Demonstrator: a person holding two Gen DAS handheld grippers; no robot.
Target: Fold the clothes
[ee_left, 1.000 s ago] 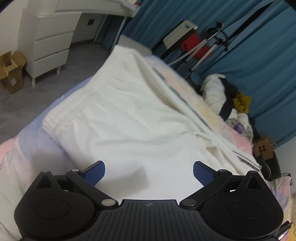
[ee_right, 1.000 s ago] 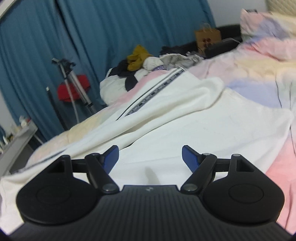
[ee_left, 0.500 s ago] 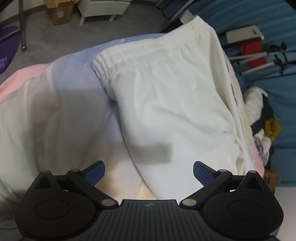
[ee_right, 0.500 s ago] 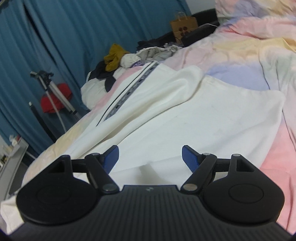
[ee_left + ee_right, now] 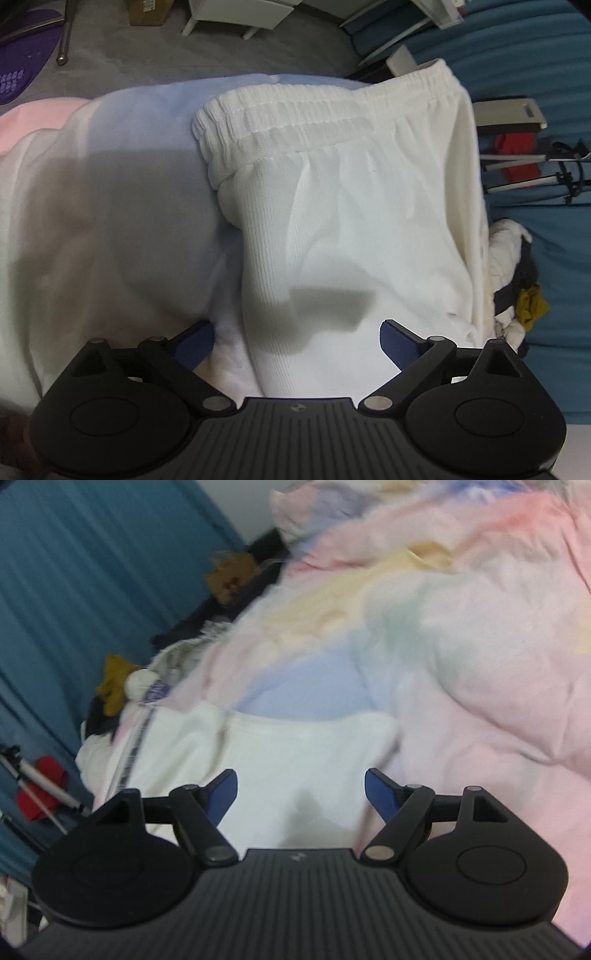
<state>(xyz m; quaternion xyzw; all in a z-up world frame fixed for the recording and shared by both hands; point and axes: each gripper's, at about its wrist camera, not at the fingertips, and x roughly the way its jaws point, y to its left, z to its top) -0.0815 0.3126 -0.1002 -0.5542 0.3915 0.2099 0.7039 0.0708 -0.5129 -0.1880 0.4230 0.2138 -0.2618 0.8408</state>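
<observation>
The trousers (image 5: 354,206) are plain white with a ribbed waistband, and a dark-patterned stripe (image 5: 135,746) runs along the side. The duvet (image 5: 461,635) is pastel patches of pink, yellow, lilac-blue and white. The curtain (image 5: 74,572) is teal blue, and the gripper pads (image 5: 380,790) are blue on black arms.

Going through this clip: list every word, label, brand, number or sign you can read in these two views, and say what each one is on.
No text can be read in either view.
Small emblem on the left gripper body: a logo mark, no letters.
Same emblem on the right gripper: no letters.
Label on the cardboard box: too small to read.
Patterned stripe on the white garment: blurred, unreadable.
</observation>
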